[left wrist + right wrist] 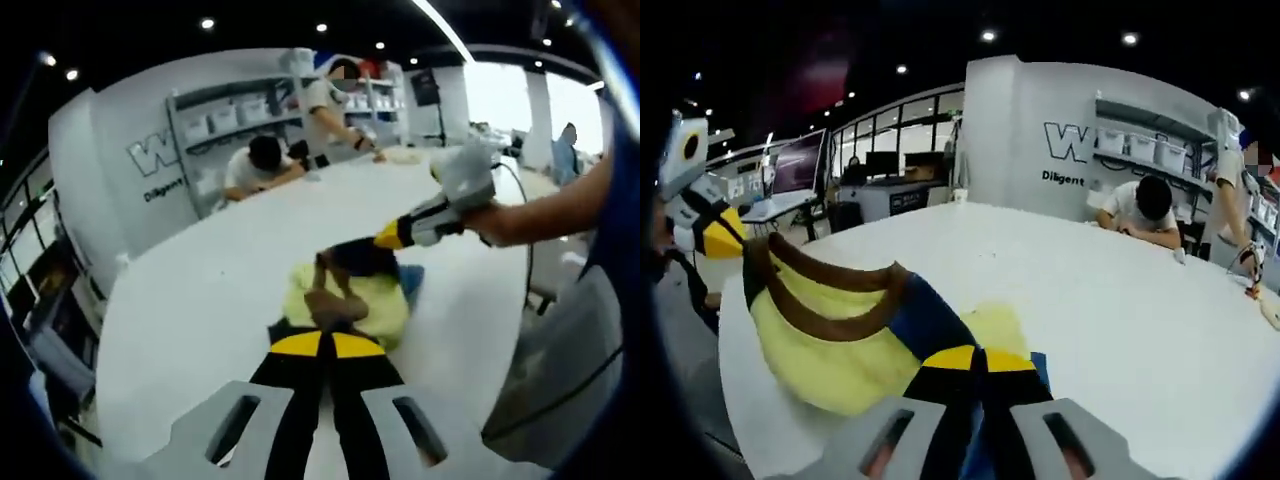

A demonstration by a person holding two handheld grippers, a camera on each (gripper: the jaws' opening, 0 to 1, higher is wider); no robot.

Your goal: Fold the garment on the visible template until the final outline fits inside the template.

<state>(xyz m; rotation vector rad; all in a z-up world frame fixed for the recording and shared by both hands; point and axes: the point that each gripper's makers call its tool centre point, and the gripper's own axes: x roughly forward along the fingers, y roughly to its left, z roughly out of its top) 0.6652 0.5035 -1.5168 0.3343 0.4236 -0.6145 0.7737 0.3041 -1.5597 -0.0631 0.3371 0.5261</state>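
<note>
White counter (1120,300); both claws clamped on garment (840,330): left claw (322,335), right claw (978,365). I'd keep tension even, fold low mid-frame.

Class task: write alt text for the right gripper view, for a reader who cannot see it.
The right gripper, jaws closed, grips a yellow garment with brown and blue trim, lifting it above a white table. The left gripper holds its far end.

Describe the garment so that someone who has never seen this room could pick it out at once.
Start from the big white table that runs toward the shelving wall. The garment lies near its close edge, held up between the left gripper and the right gripper. Nothing else on the table is coloured: it is pale yellow with brown trim and a dark blue part.
</note>
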